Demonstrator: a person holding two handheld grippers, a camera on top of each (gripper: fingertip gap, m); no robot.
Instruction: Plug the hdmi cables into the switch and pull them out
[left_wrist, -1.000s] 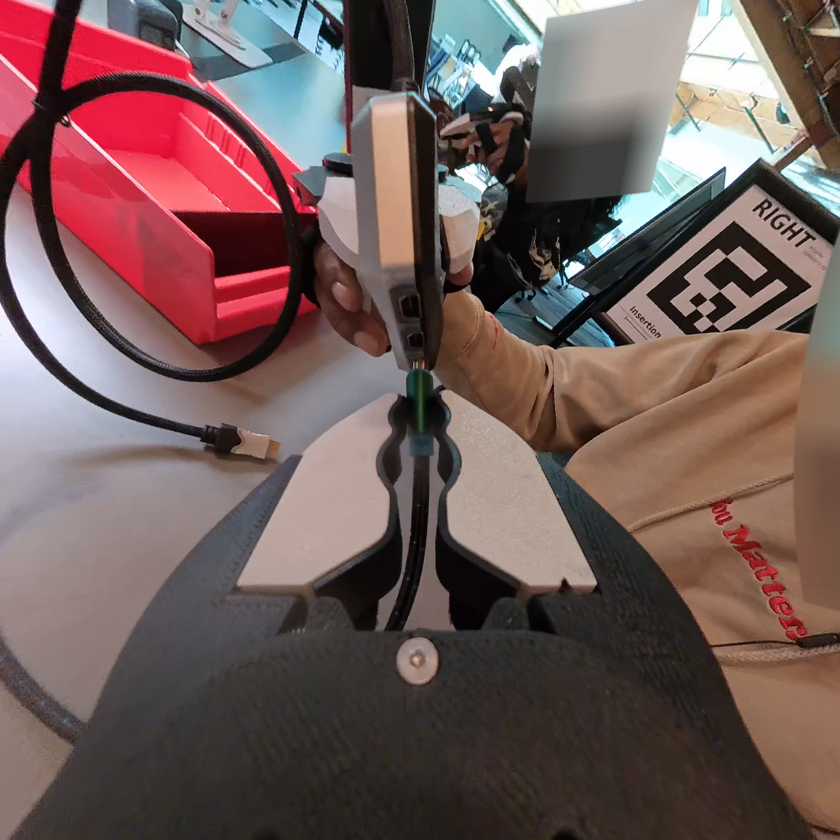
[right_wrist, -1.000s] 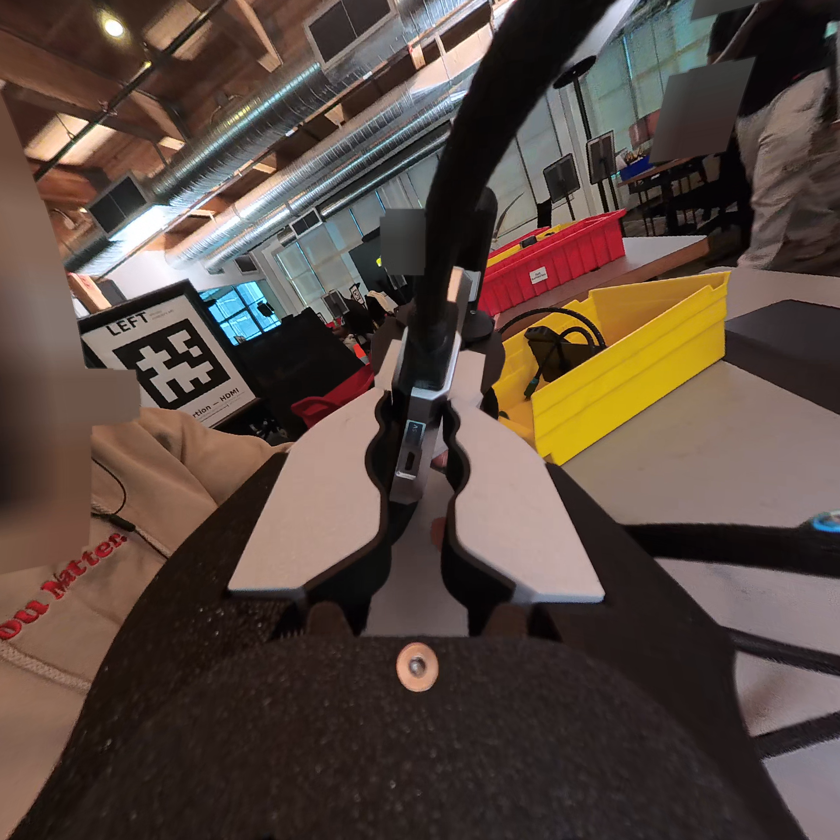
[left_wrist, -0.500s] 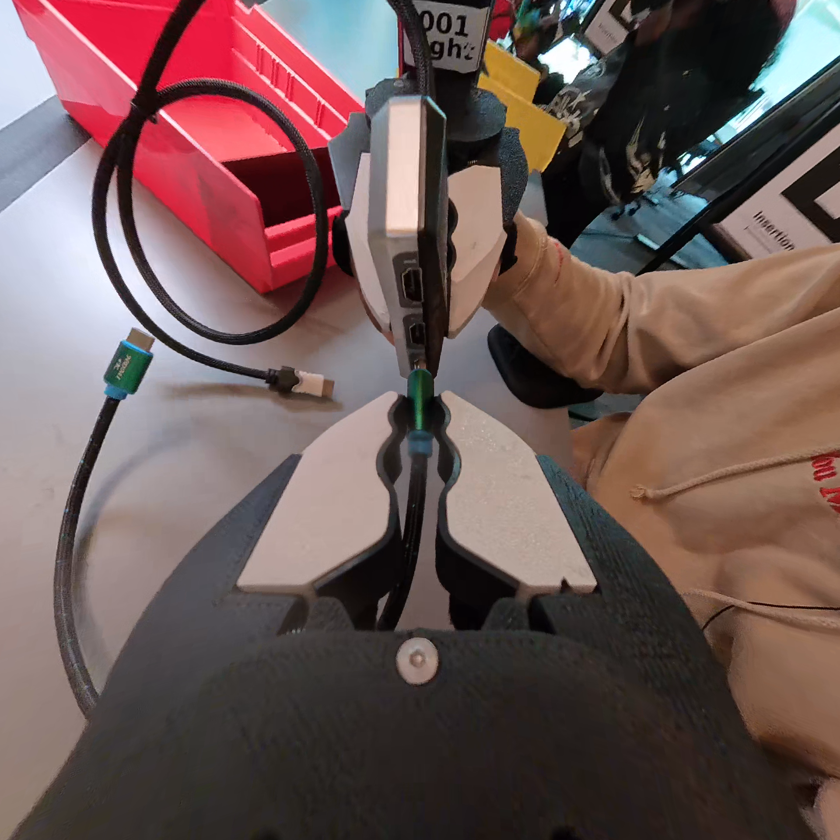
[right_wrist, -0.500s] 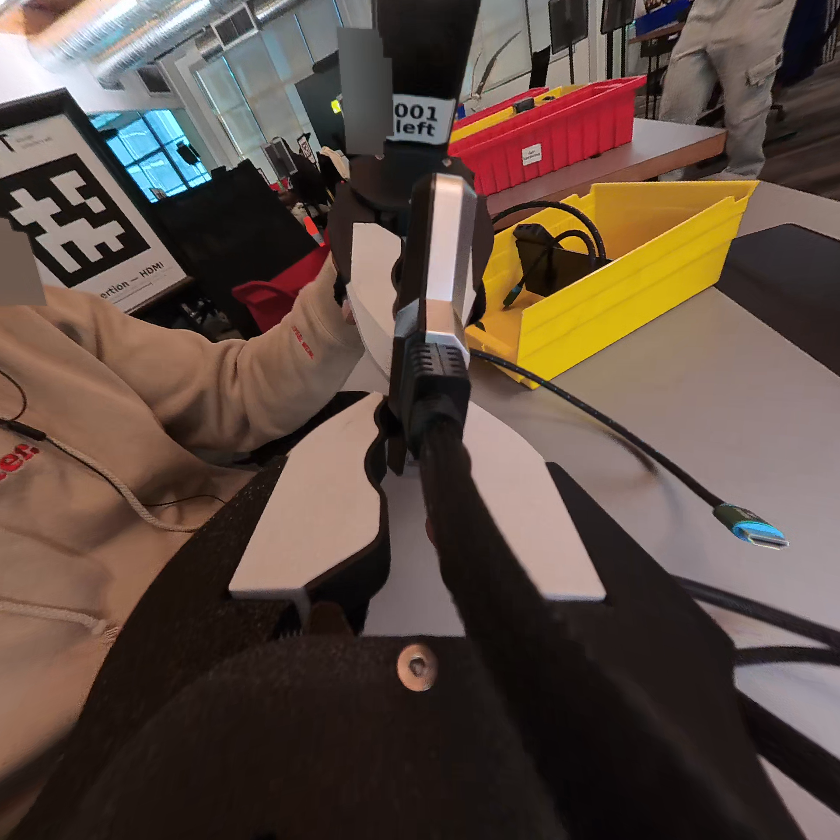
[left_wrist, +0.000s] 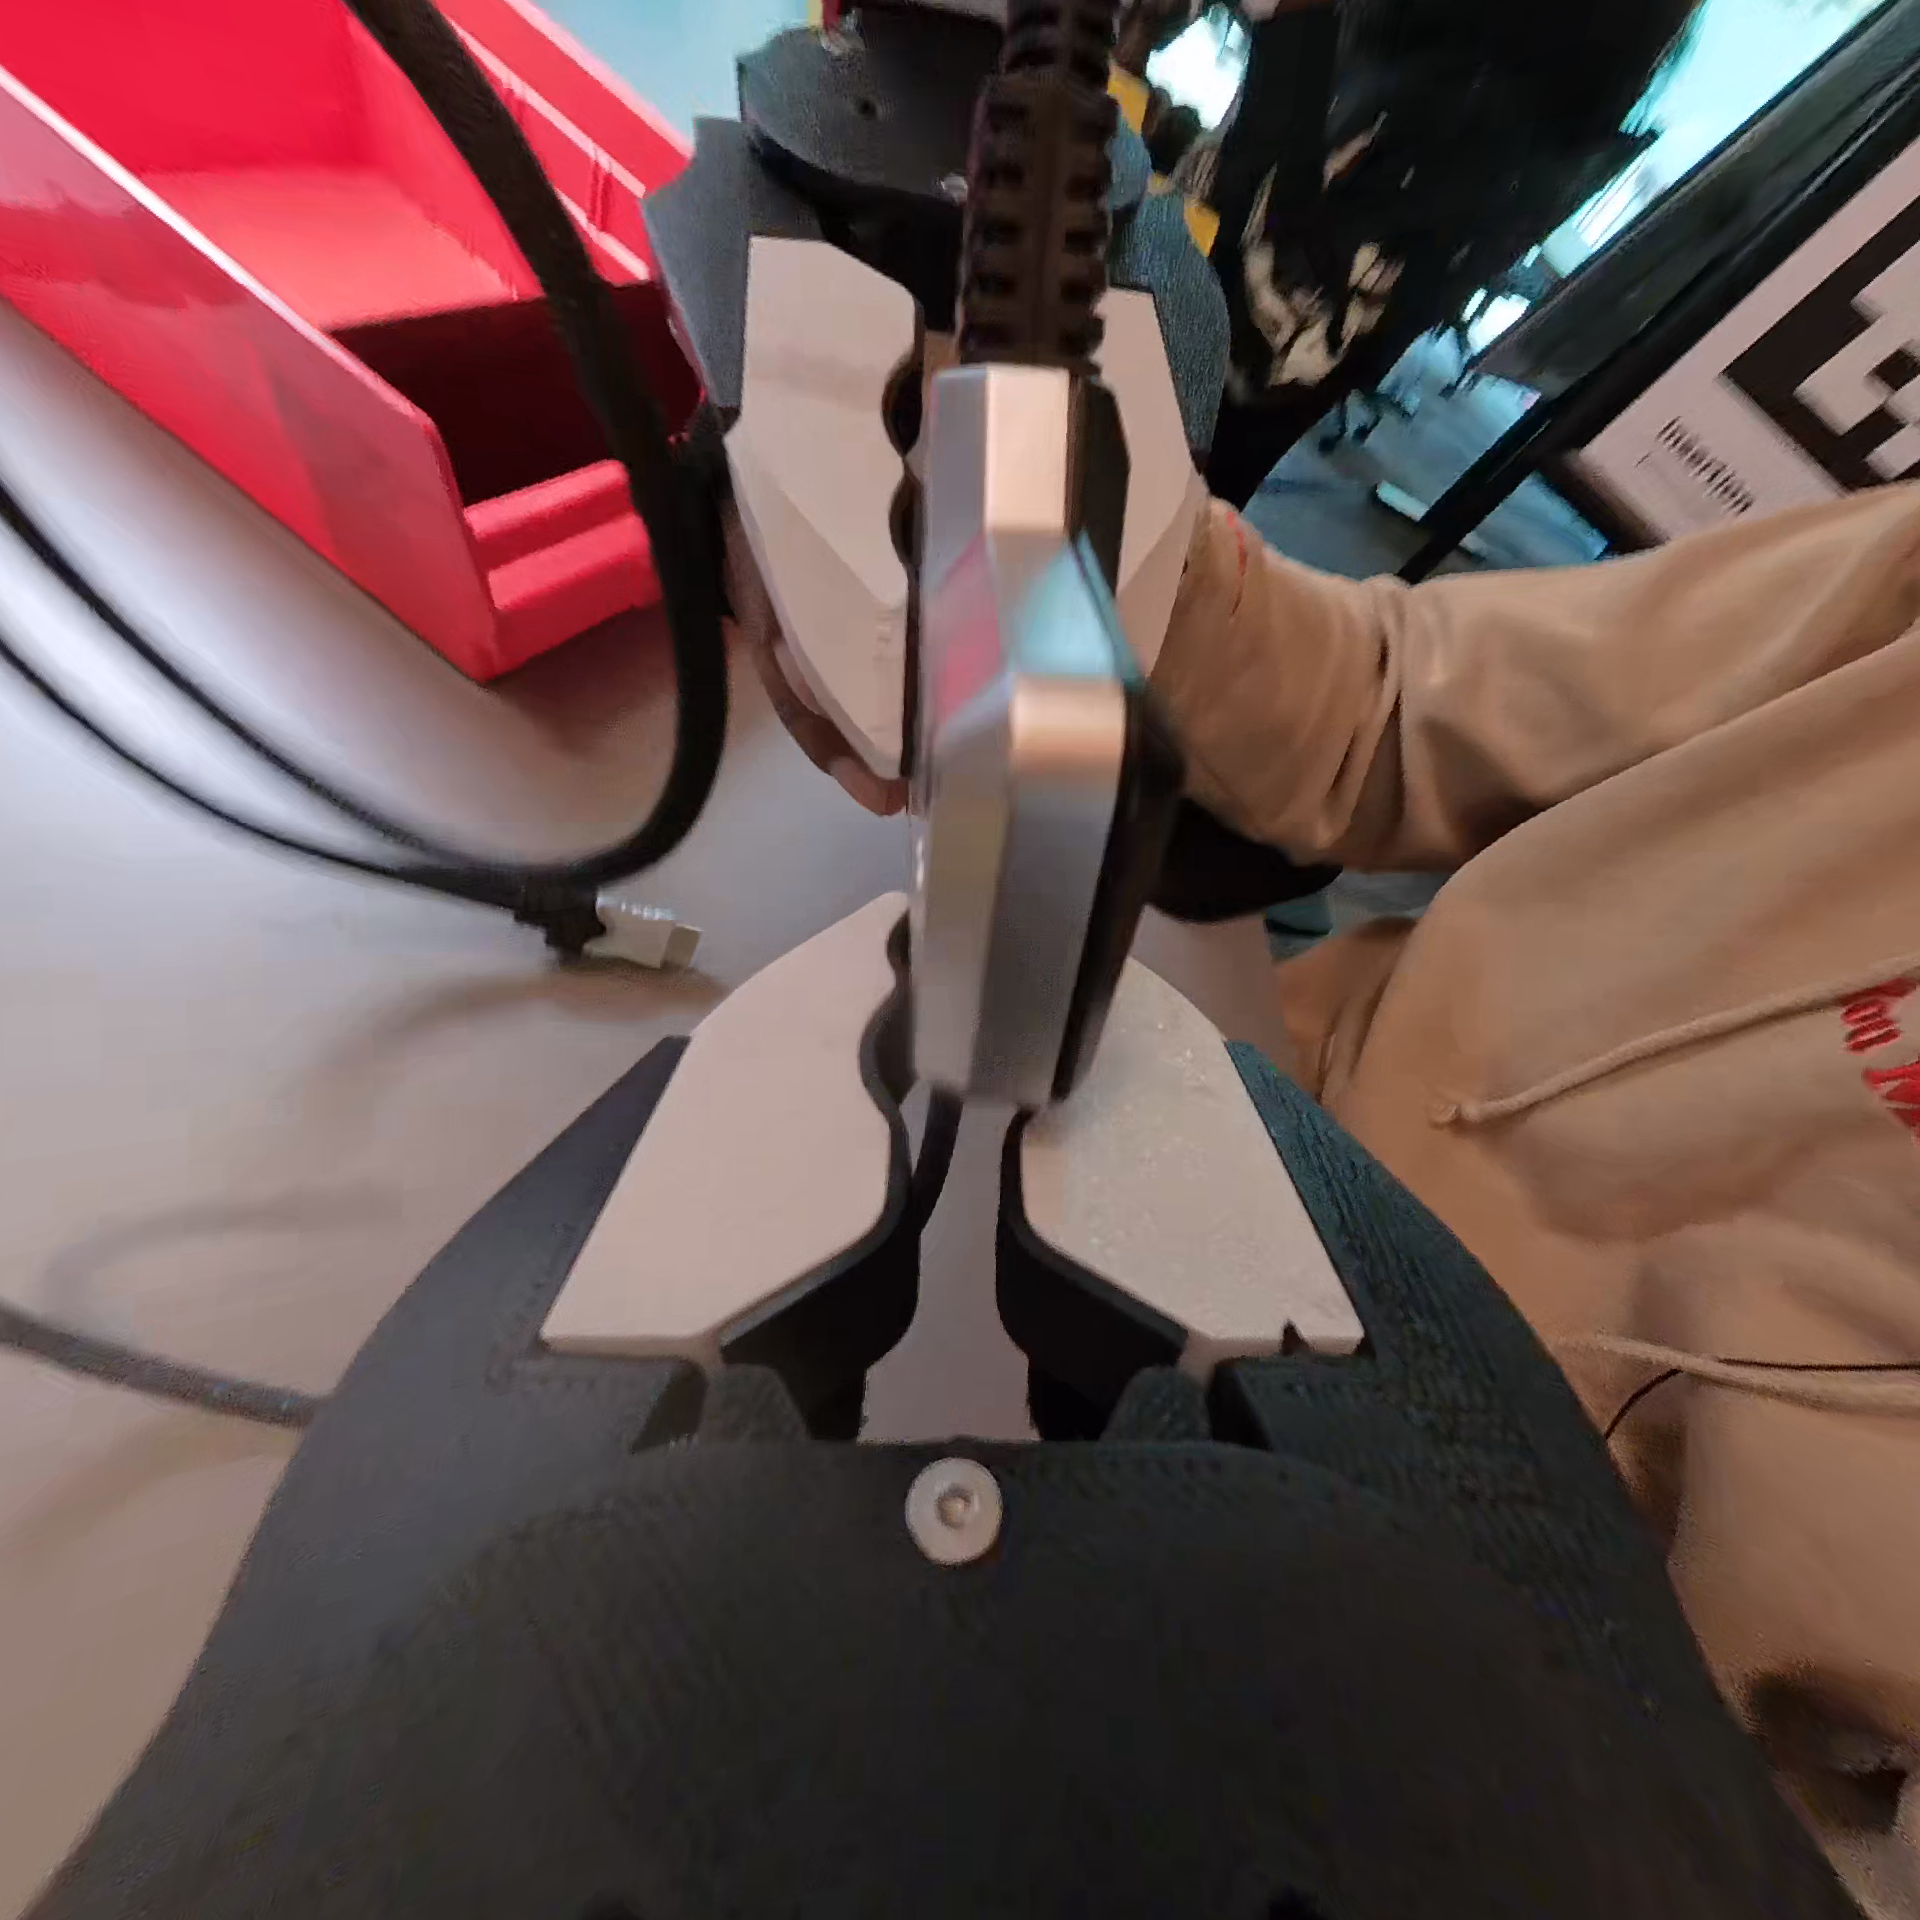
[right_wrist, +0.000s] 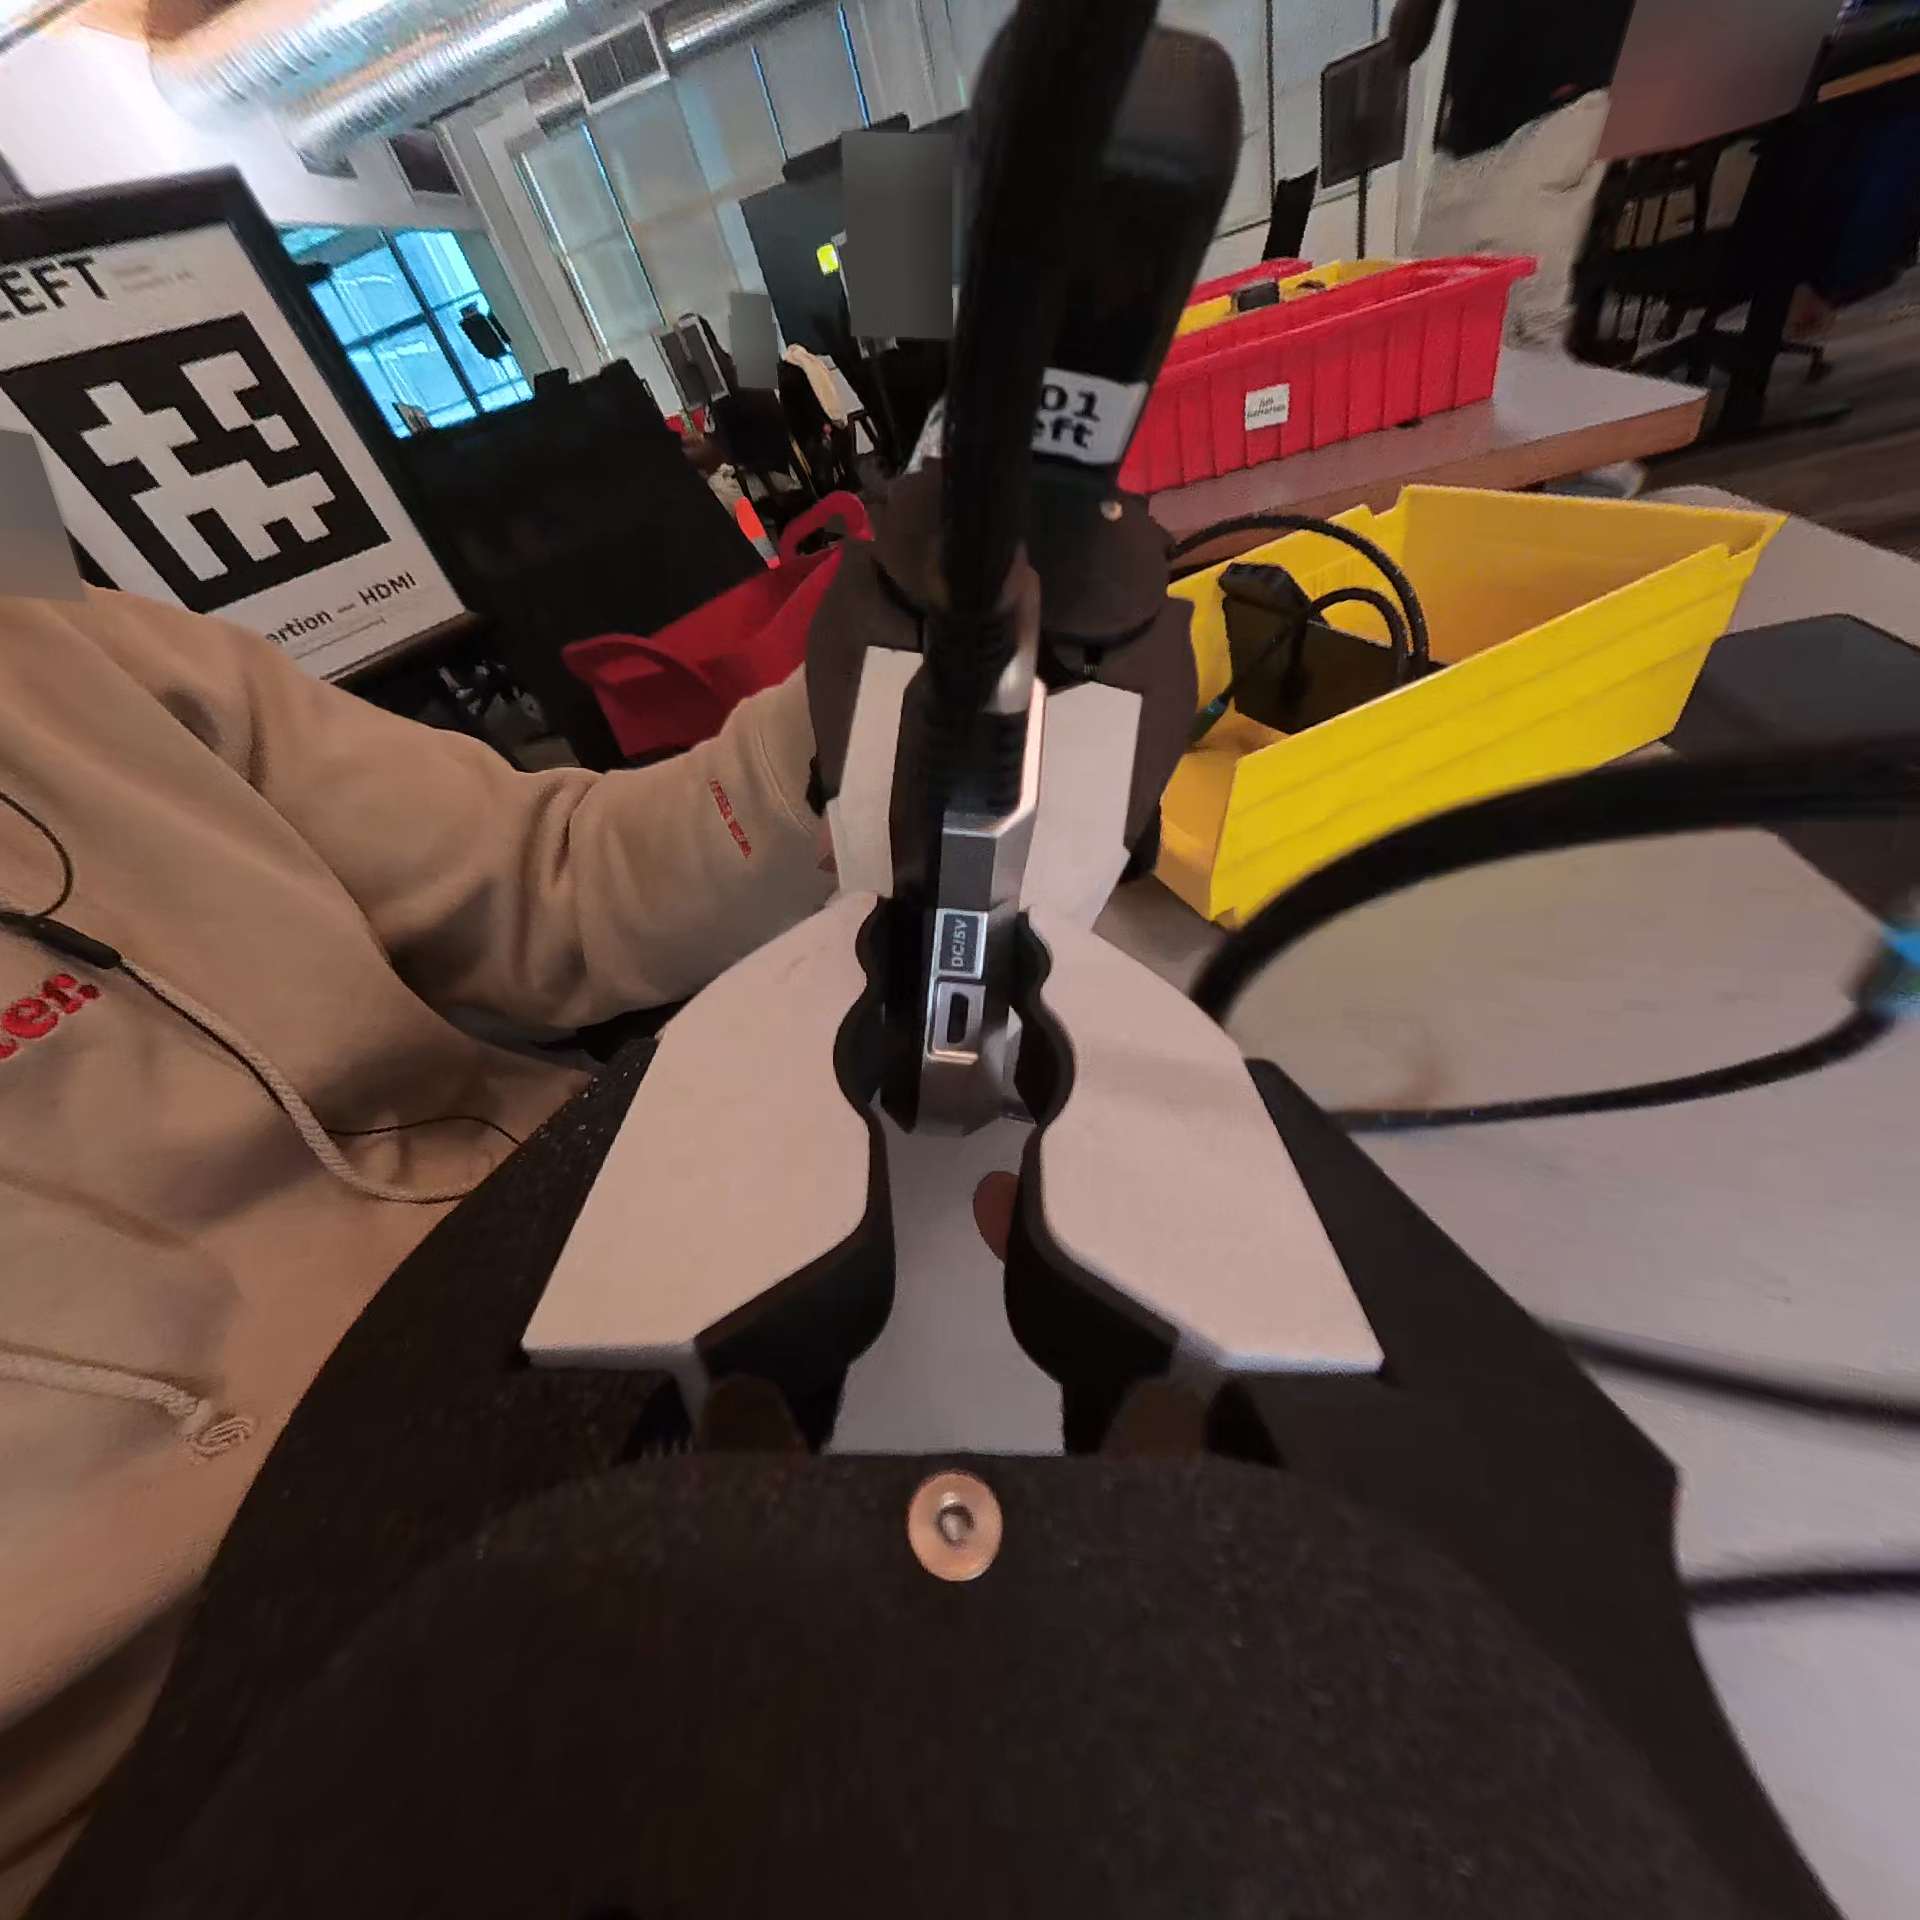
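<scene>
My right gripper (right_wrist: 951, 935) is shut on the silver switch (right_wrist: 966, 1039), held on edge above the table. A small empty port shows on its near side. A thick black cable (right_wrist: 997, 416) leaves the switch's far end and runs upward. My left gripper (left_wrist: 997, 977) has its jaws nearly closed on a thin black HDMI cable (left_wrist: 932, 1143). Its plug is hidden behind the switch (left_wrist: 997, 810), which overlaps the left fingertips. Whether the plug sits in a port cannot be told. The right gripper (left_wrist: 997, 675) faces the left one, tip to tip.
A loose cable with a silver plug (left_wrist: 639, 930) lies on the grey table (left_wrist: 260, 1039) near a red bin (left_wrist: 312, 343). A yellow bin (right_wrist: 1455, 707) holding black gear stands at the right. A blue-tipped cable plug (right_wrist: 1896, 966) lies beyond a looping cable. A person's beige sleeve (right_wrist: 468, 831) crosses the left. My left and right fingertips are right by each other.
The switch has turned and come much closer to my left gripper, now covering its tips and the green plug. Both views have swung and are motion-blurred. Both grips are held.
</scene>
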